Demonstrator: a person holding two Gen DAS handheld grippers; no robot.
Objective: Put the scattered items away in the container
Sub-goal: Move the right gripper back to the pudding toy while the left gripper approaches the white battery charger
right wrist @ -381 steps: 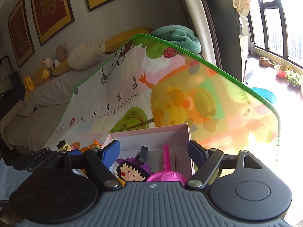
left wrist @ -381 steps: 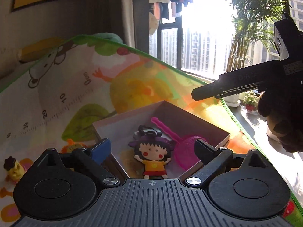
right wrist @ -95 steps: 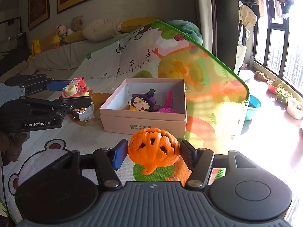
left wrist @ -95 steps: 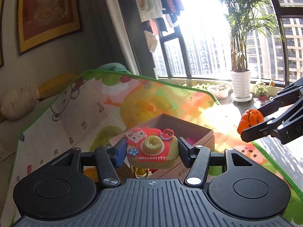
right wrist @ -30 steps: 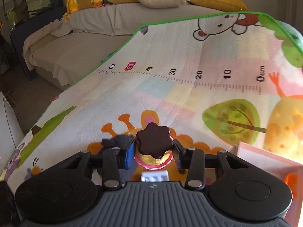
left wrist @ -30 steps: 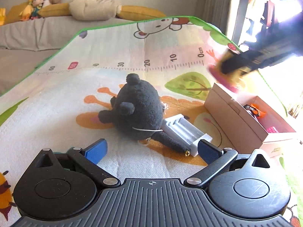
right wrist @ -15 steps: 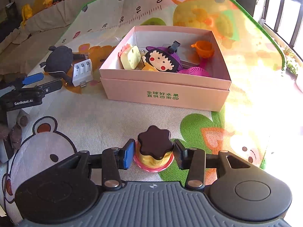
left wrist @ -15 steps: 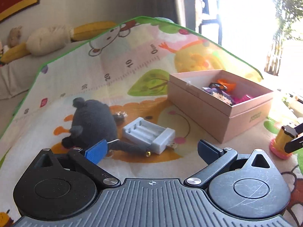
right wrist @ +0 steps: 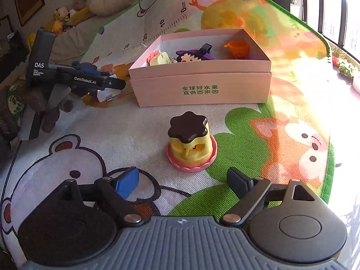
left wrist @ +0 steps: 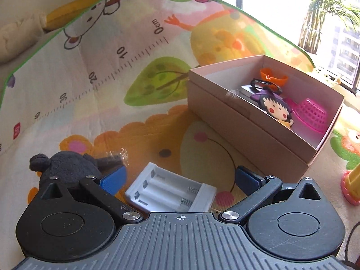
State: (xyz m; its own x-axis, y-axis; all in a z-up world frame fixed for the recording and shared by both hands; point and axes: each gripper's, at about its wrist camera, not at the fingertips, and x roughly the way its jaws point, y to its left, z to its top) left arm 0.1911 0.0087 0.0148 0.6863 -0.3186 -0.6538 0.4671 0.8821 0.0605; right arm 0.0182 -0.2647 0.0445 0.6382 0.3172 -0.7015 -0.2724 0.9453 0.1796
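Observation:
My right gripper (right wrist: 182,181) is opening, and nothing is between its jaws. The yellow pudding toy (right wrist: 191,141) with a brown top stands free on the play mat just ahead of the fingertips. Behind it is the pink box (right wrist: 202,85), which holds a doll (right wrist: 191,56), an orange pumpkin (right wrist: 238,47) and a yellow toy (right wrist: 158,58). My left gripper (left wrist: 180,178) is open low over the white battery holder (left wrist: 168,190), which lies between its fingers. A black plush (left wrist: 65,168) lies at its left finger. The box (left wrist: 247,123) is to the right.
A pink net (left wrist: 312,114) lies in the box beside the doll. A gloved hand (right wrist: 40,103) holds the left gripper (right wrist: 90,81) to the left of the box. A sofa with cushions and soft toys (right wrist: 63,13) lies beyond the mat's far edge. Windows are on the right.
The right gripper has opened and let go of the pudding toy, which now stands on the mat. The left gripper has moved in over the battery holder.

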